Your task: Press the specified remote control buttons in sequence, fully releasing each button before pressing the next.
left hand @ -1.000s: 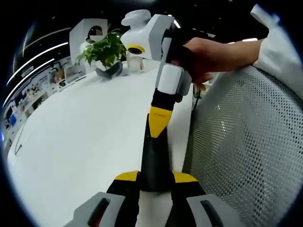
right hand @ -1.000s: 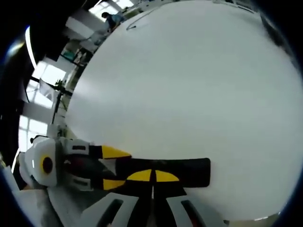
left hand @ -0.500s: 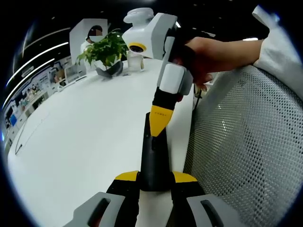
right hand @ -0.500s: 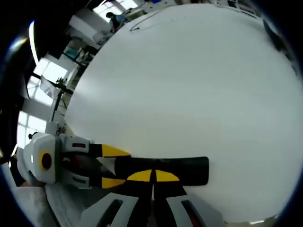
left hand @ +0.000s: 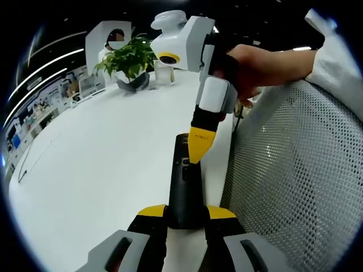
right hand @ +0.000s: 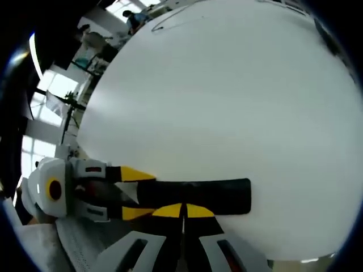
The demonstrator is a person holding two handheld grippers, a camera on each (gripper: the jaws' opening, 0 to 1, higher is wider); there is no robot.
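The black remote (left hand: pixel 185 187) lies on the white table (left hand: pixel 102 170), clamped at its near end by the left gripper (left hand: pixel 185 218). Right gripper (left hand: pixel 198 148) – fingers closed – touches its buttons. Judged light, rigid, slippery – hold the edges.
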